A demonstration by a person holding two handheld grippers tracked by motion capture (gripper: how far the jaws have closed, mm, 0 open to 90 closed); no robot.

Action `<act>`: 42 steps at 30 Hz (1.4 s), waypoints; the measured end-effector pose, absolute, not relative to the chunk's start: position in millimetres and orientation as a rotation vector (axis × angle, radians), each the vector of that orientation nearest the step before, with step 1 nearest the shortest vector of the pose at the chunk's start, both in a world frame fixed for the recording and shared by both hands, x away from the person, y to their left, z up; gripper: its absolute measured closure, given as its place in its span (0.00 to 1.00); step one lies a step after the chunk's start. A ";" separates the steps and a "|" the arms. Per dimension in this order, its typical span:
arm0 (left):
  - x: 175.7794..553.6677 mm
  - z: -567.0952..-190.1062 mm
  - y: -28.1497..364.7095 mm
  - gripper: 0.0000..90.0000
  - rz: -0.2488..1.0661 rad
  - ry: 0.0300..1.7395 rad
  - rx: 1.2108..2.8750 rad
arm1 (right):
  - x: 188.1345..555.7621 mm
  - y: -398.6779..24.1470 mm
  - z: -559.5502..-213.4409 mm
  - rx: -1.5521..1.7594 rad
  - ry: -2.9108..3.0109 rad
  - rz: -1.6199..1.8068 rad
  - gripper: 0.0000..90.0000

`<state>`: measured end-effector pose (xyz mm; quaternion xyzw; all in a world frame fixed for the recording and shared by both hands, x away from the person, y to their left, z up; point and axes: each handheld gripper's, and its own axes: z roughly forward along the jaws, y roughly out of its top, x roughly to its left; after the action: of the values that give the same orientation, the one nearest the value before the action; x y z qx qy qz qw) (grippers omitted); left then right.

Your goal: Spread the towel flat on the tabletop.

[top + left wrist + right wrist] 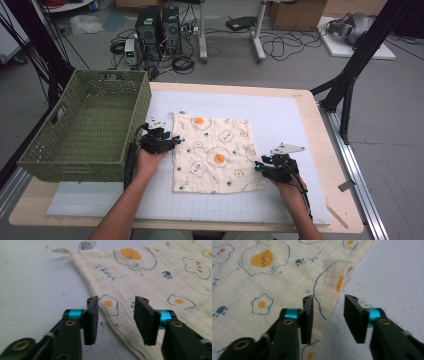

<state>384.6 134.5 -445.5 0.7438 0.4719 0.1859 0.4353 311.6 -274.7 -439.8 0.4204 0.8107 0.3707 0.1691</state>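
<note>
One cloth (212, 154) lay on one white mat (280, 112) covering one surface (320, 130). One green basket (85, 125) stood at the left. Two grippers, left (178, 141) and right (256, 166), were there, each with two jaws.

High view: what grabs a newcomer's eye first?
The cream cloth printed with fried eggs, spread flat mid-table on the white mat. A gripper sits at each side edge of it, left gripper and right gripper, each open and straddling the cloth's edge. A big green woven basket stands at the table's left.
</note>
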 end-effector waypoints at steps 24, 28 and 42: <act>320.0 -440.3 134.4 0.57 0.343 0.988 1.911 | 286.6 -281.9 -433.4 1.168 2.259 1.062 0.71; 310.7 -445.5 135.4 0.60 0.325 0.976 1.936 | 286.1 -281.1 -434.7 1.164 2.266 1.076 0.70; 300.3 -447.8 118.9 0.97 0.370 0.858 2.110 | 292.3 -287.3 -448.3 1.302 2.302 1.130 0.96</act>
<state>300.3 118.9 -447.8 0.8359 0.3401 0.1467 0.4050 292.3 -287.3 -448.3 0.4488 0.7934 0.3893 0.1322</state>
